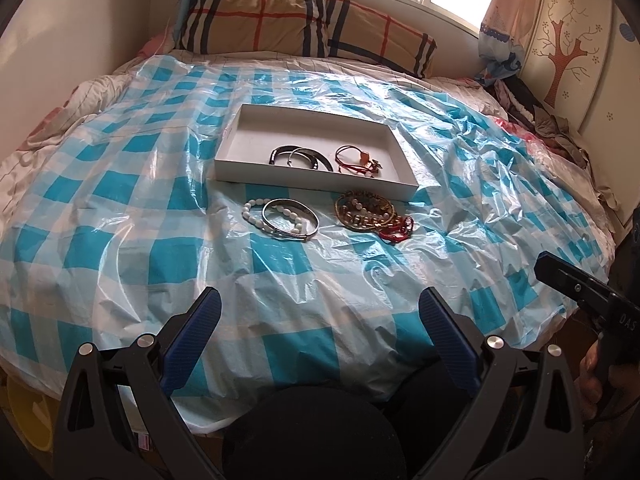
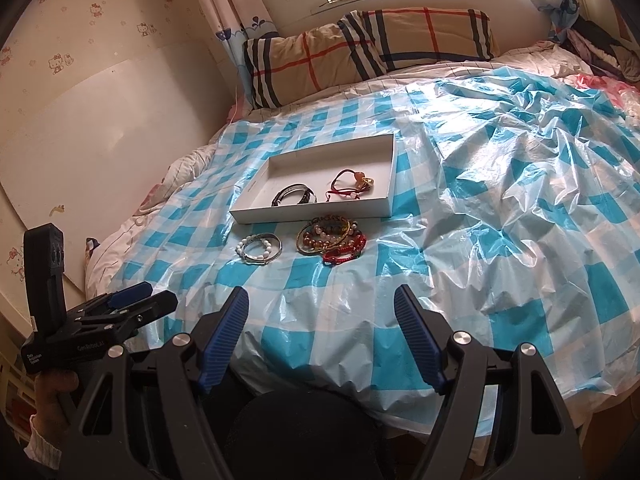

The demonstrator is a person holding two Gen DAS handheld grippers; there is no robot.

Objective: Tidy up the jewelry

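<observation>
Hovering over the near edge of the bed, both grippers stand wide open and hold nothing — jewelry lies partly in the tray, partly outside it.

The left gripper [image 1: 320, 300] and right gripper [image 2: 320, 300] are well short of the pieces, blue pads spread apart above the blue-and-white checked plastic sheet [image 1: 132, 216]. On that sheet sits a shallow white tray [image 1: 312, 182]; inside it lie dark bangles [image 1: 302, 156] and, to their right, a red cord bracelet [image 1: 356, 159]. Just in front of the tray, on the sheet, a white bead bracelet [image 1: 256, 210] overlaps a silver bangle [image 1: 290, 220], and beside them is a heap of gold and brown beaded bracelets [image 1: 366, 210] touching a red woven bracelet [image 1: 396, 231]. A plaid pillow [image 1: 304, 26] lies behind — under the window.
</observation>
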